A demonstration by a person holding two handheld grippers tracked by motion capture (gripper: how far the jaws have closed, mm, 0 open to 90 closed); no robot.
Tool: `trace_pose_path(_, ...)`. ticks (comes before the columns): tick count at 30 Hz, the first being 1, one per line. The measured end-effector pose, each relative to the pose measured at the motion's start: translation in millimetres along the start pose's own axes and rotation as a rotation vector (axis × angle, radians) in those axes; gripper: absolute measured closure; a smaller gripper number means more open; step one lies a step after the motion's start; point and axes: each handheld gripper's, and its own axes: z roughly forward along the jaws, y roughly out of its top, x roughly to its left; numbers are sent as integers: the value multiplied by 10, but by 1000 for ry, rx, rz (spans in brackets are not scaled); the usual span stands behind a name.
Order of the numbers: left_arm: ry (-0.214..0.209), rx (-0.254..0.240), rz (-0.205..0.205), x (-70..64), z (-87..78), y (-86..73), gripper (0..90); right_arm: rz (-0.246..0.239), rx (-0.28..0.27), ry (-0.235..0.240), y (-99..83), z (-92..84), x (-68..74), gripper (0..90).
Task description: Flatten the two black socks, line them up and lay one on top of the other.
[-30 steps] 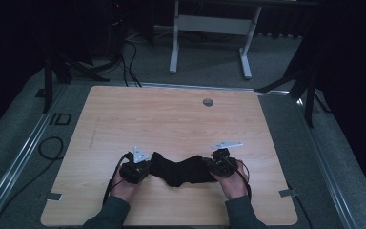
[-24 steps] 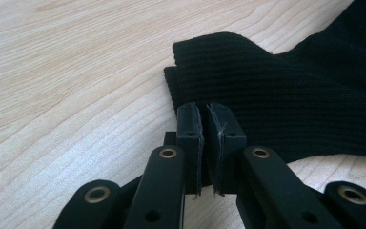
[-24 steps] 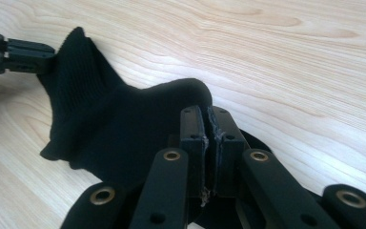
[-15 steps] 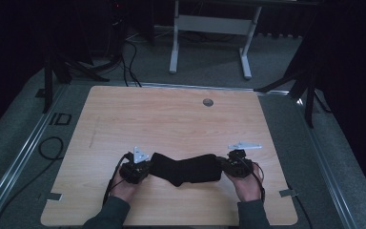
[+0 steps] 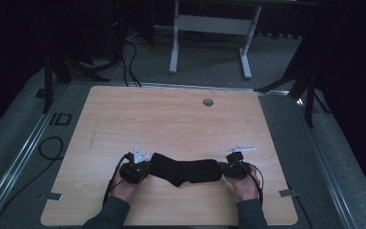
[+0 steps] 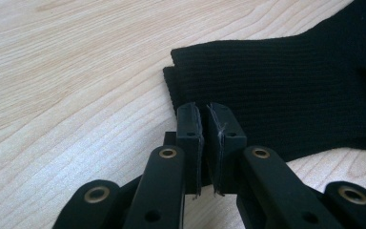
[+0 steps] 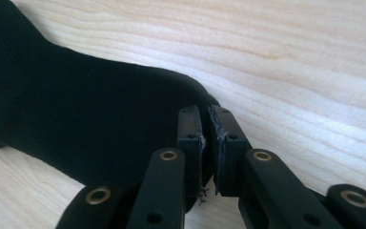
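dark room, light wooden table. black knitted sock lies flat near the front edge, stretched between the left gripper, clenched on its cuff, and the right gripper, clenched on its toe. step judged: flattening. next: release both ends cleanly.

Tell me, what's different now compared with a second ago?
The right gripper has moved outward to the right and lower, drawing the black sock from a bunched, sagging shape into a long flat strip on the table. The left gripper stayed where it was. Both remain pinched on the sock's ends, though the right jaws have just eased open a touch, fabric between them.
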Motion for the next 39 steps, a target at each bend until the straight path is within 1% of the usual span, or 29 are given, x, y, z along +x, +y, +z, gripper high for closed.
trace_pose_path(7, 1, -3, -2, -7, -1, -2, 838, 9, 4, 12, -25, 100, -42, 804)
trace_pose_path(10, 0, -3, -4, -8, -3, -3, 838, 9, -13, 3, -22, 119, -64, 803)
trace_pose_path(12, -1, -4, -5, -10, -2, -2, 836, -4, -29, -13, -13, 136, -73, 802)
trace_pose_path(14, 0, -6, -5, -14, -2, -1, 833, -2, -40, -25, 1, 150, -72, 790)
trace_pose_path(16, 0, -8, -6, -13, -5, -2, 826, -7, -52, -35, 13, 158, -67, 736)
trace_pose_path(18, -4, -12, -4, -5, -11, -1, 816, -2, -60, -37, 23, 139, -65, 655)
trace_pose_path(21, -18, -27, -14, 12, -29, 3, 792, 4, -98, -15, 45, 68, -71, 577)
trace_pose_path(23, -36, -46, -16, 26, -57, 6, 750, 11, -126, -3, 63, 4, -78, 548)
trace_pose_path(26, -61, -96, -24, 53, -110, 14, 689, 15, -161, -6, 81, -78, -92, 528)
trace_pose_path(27, -62, -112, -28, 64, -130, 17, 667, 20, -169, -7, 83, -99, -98, 522)
trace_pose_path(30, -49, -145, -41, 108, -179, 17, 616, 28, -179, -11, 77, -137, -138, 514)
trace_pose_path(31, -44, -148, -48, 132, -190, 15, 608, 31, -181, -14, 72, -143, -157, 513)
trace_pose_path(33, -23, -146, -70, 183, -207, 9, 593, 43, -180, -18, 60, -155, -190, 511)
trace_pose_path(36, 12, -142, -97, 271, -230, -3, 588, 52, -177, -38, 42, -170, -248, 509)
trace_pose_path(39, 54, -134, -113, 372, -257, -15, 570, 71, -174, -50, 19, -181, -322, 501)
